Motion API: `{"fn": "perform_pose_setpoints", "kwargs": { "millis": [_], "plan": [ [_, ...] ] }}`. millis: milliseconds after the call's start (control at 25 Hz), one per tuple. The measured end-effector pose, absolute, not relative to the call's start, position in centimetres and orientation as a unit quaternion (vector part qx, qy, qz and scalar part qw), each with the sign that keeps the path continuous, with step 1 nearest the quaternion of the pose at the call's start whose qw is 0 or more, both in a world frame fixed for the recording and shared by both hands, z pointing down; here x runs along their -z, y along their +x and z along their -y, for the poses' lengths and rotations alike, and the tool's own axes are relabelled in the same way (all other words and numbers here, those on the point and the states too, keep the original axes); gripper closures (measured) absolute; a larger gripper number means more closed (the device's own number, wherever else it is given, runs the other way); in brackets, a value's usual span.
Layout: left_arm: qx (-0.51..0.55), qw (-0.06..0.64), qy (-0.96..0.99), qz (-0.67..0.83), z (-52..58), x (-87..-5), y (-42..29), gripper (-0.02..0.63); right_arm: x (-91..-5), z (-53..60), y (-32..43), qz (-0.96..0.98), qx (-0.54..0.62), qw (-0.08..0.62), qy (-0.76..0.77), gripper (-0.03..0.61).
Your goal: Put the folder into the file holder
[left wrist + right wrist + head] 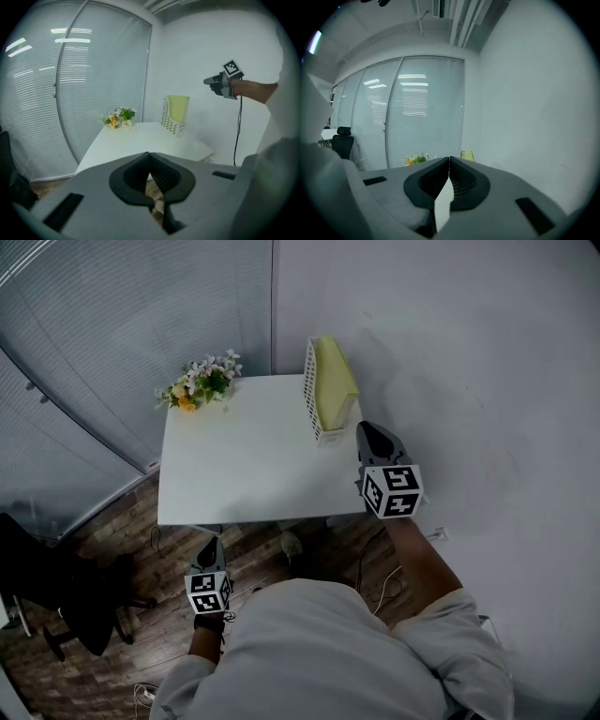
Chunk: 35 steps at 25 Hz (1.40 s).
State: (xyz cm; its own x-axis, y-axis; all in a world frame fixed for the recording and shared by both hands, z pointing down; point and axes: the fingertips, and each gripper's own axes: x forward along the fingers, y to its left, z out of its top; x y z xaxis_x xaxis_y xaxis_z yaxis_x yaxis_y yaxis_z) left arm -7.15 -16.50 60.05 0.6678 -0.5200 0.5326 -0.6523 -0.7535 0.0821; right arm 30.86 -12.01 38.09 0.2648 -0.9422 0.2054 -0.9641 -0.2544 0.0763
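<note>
The yellow folder stands upright inside the white mesh file holder at the back right of the white table. In the left gripper view the folder shows in the holder far ahead. My right gripper hangs in the air by the table's right edge, just in front of the holder, jaws shut and empty. The folder's top peeks over its jaws. My left gripper is low, off the table's front edge over the floor, jaws shut with nothing held.
A small pot of flowers sits at the table's back left corner. A glass wall with blinds runs along the left, a white wall on the right. A black office chair stands on the wooden floor at lower left. Cables lie under the table.
</note>
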Motion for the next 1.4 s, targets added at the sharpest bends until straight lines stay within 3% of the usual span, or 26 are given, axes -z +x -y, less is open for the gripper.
{"fn": "perform_pose_setpoints", "kwargs": {
  "millis": [920,1400],
  "plan": [
    [-0.251,0.111,0.912,0.306,14.9,-59.1,-6.7,0.606,-44.4,5.0,25.0,0.595,-0.062,0.075,0.798,0.563],
    [-0.257,0.112,0.913,0.298,15.3,-59.5,-5.9,0.606,-44.9,5.6,25.6,0.595,-0.072,0.078,0.797,0.563]
  ]
}}
